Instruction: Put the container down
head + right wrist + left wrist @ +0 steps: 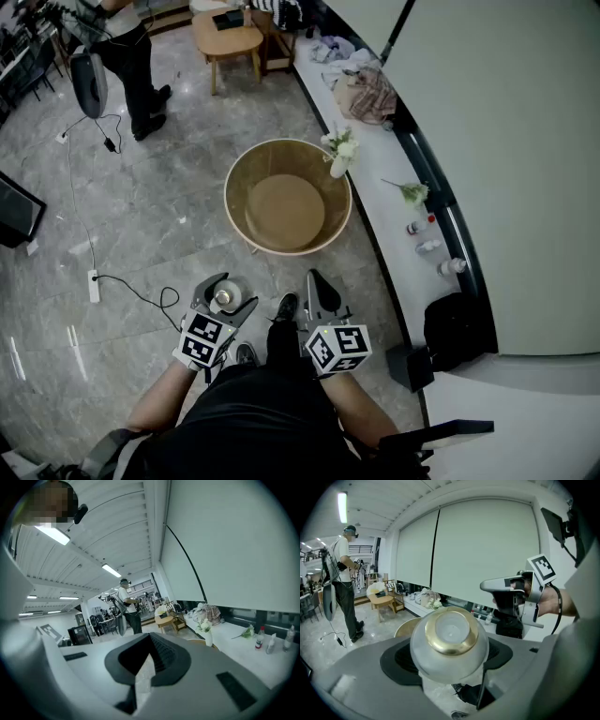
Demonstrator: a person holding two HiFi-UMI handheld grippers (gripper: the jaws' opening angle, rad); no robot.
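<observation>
Head view: left gripper (227, 291) pinches frosted, gold-ringed container (449, 660) (glass, perhaps); right gripper (316, 279) closed.

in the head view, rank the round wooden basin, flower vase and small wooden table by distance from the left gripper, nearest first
From the left gripper, jaws shut on the container:
1. Round wooden basin, on the floor just ahead.
2. Flower vase, by the basin's right rim.
3. Small wooden table, far across the room.

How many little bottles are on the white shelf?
3 bottles on the shelf: one by the loose flower, one in the middle, one by the black bag. Others may be hidden.
</observation>
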